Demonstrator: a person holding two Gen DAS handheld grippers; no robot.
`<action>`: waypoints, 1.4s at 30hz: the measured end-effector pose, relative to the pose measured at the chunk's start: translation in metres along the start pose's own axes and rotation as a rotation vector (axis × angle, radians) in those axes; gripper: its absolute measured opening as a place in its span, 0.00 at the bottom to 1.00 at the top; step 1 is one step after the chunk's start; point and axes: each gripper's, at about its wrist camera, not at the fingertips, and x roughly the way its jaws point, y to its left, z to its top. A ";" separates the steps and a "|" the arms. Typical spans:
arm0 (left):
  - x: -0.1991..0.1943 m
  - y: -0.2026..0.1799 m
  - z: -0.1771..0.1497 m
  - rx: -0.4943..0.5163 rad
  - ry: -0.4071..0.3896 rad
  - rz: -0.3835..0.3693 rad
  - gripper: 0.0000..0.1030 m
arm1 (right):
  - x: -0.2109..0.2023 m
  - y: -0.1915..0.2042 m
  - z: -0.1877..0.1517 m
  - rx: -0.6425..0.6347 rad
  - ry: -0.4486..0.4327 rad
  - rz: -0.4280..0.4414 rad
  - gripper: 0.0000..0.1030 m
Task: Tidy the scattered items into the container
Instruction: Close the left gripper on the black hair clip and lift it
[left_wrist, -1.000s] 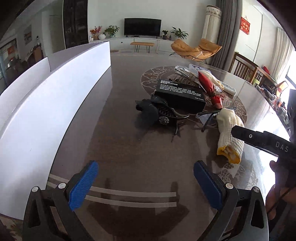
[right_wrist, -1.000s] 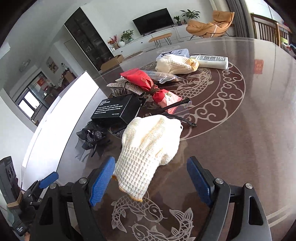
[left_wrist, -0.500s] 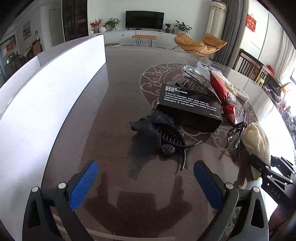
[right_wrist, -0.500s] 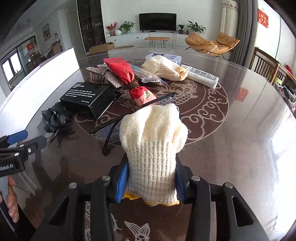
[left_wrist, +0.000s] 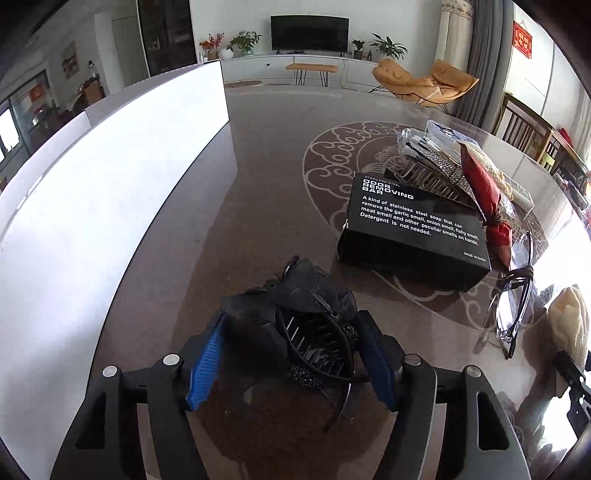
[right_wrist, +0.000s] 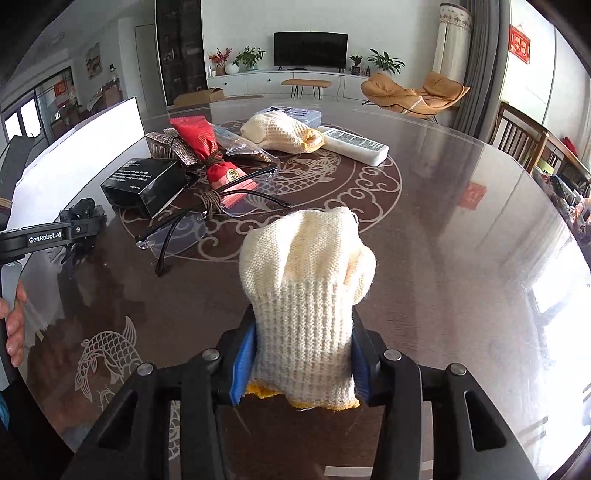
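A black hair clip with a dark fabric bow lies on the brown glass table. It sits between the blue pads of my left gripper. The jaws are closing and both pads touch it. My right gripper holds a cream knitted glove by its yellow cuff, and the glove stands up from the pads. Its jaws are opening a little, still pressed on the cuff. The white container runs along the table's left side, also seen as the white container in the right wrist view.
A black box, a red pouch, a rhinestone clip and clear glasses lie at centre right. A second glove, a white remote and a plastic case lie farther back. A hand holds the left gripper's handle.
My left gripper came forward over the black hair clip and its jaws closed in around it. My right gripper closed on the glove's cuff and swung to the right with it.
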 end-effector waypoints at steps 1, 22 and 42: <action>-0.001 0.002 -0.001 0.011 0.005 -0.014 0.65 | 0.001 -0.004 0.000 0.006 0.002 -0.001 0.47; 0.012 -0.013 0.002 -0.049 -0.001 0.020 1.00 | 0.023 -0.023 0.019 0.068 0.025 -0.024 0.83; -0.068 -0.014 -0.041 0.027 -0.097 -0.145 0.43 | -0.029 0.014 -0.010 0.059 -0.016 0.161 0.31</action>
